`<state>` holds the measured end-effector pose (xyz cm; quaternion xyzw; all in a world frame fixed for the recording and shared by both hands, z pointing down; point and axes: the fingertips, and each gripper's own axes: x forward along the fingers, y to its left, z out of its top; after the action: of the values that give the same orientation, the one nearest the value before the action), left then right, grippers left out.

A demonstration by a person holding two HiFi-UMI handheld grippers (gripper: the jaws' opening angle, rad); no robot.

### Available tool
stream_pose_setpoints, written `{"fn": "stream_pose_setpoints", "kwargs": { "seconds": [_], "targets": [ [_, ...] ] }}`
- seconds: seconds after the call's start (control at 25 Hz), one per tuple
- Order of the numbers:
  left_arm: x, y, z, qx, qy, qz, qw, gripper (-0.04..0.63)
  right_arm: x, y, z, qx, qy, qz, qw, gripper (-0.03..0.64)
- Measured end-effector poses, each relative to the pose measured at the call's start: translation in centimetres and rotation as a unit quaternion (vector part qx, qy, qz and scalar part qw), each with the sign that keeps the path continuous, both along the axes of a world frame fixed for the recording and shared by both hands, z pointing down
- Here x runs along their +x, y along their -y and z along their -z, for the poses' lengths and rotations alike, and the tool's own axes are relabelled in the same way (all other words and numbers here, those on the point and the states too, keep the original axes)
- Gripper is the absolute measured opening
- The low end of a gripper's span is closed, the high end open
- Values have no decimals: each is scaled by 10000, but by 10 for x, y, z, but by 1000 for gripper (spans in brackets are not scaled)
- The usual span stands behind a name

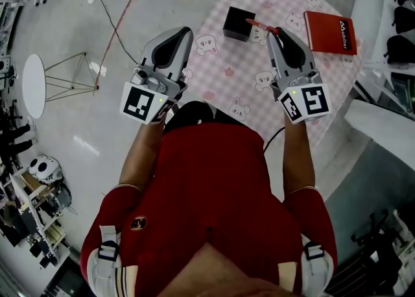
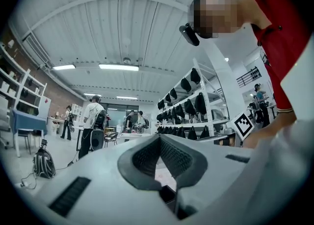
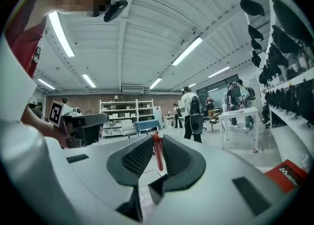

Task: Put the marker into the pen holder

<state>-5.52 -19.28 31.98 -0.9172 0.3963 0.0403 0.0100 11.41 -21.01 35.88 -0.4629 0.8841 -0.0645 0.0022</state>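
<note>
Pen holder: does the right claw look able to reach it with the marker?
Probably yes. The right claw is shut on the red marker, whose end lies right by the black pen holder, with nothing seen between them on the pink cloth. The red book sits off to the side.

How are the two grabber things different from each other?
The right gripper has a red marker pinched between its fingers; the left gripper has its fingers closed on nothing. The right gripper sits near the black pen holder; the left gripper is farther from it. Both are white, with dark insides and a cube of black-and-white squares.
</note>
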Motion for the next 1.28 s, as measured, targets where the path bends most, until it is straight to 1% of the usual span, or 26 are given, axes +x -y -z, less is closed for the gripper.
{"fn": "stream_pose_setpoints", "kwargs": {
  "seconds": [0.12,0.32,0.48,0.68,1.0,1.28],
  "targets": [
    [0,8,-1,-7,-69,-43,10000,6,-4,9,-10,-119,-101,-26,9999,61],
    [-2,20,-7,-66,-88,-236,9997,6,-12,26,-31,-356,-362,-145,9986,61],
    [-4,32,-13,-108,-153,-316,9993,6,-15,39,-48,-562,-454,-219,9972,61],
    [-8,40,-18,-155,-119,-391,9990,6,-21,54,-72,-807,-561,-239,9949,61],
    [-17,52,-29,-272,-110,-357,9989,6,-30,73,-119,-1300,-737,-203,9886,61],
    [-21,57,-40,-435,-66,-357,9984,6,-30,83,-146,-1564,-810,-212,9841,61]
  ]
}}
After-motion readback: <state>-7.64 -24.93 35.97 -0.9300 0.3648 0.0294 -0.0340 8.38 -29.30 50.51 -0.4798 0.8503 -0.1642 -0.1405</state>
